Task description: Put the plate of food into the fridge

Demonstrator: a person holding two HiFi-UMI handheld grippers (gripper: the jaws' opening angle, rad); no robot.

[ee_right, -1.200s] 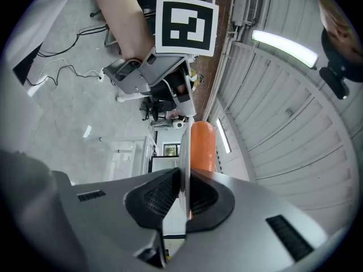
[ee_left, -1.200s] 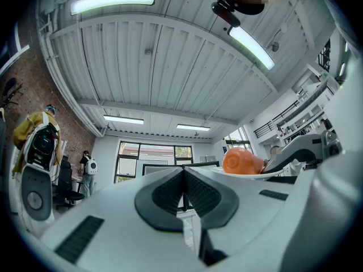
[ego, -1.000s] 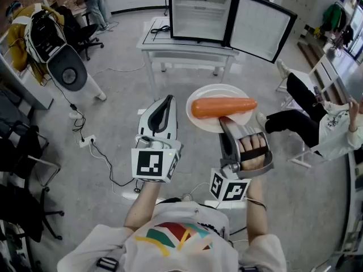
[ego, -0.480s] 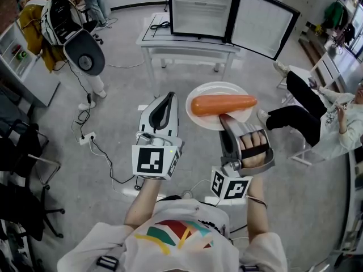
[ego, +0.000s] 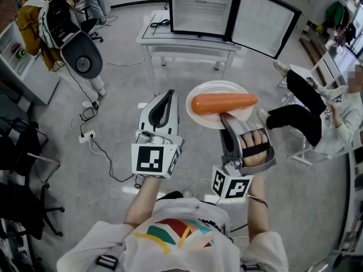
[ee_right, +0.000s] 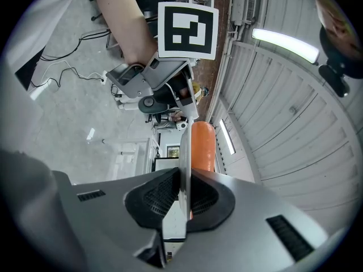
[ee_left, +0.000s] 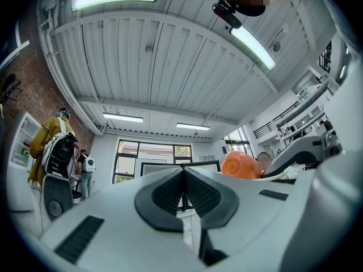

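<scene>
floor (ego: 113, 95): grey, open room, cables (ego: 102, 154) trailing at the left. against the head view a second ago, the surroundings have slid slightly right in frame, so the head has turned a little. nothing in the room itself looks moved.

desk (ego: 170, 38): white, at the far side of the floor, well apart from the carried load.

fridge (ego: 199, 7): small, stands on the desk, door (ego: 264, 24) swung wide to the right, inside looks bare. no opening step left.

seated person (ego: 317, 118): at the right, legs stretched out toward the middle of the floor. judgement: keep clear of them on the way.

plate (ego: 218, 88): white, held level in mid-air over the floor, between the carrier and the desk, not yet near the fridge. same place in frame as a second ago.

carrot (ego: 223, 103): lies across the plate's middle and has not rolled.

right gripper (ego: 227, 119): jaws narrow, clamped on the plate's near rim. its own view shows the rim edge-on between the pads, carrot behind. grip unchanged.

left gripper (ego: 168, 100): just beside the plate on its left, not touching it. jaws pressed together, nothing between them.

reading: carry stage, roughly midway. the load is steady. what remains is to close the gap to the desk and slide the plate onto a shelf, kept flat because the carrot is round and loose.
</scene>
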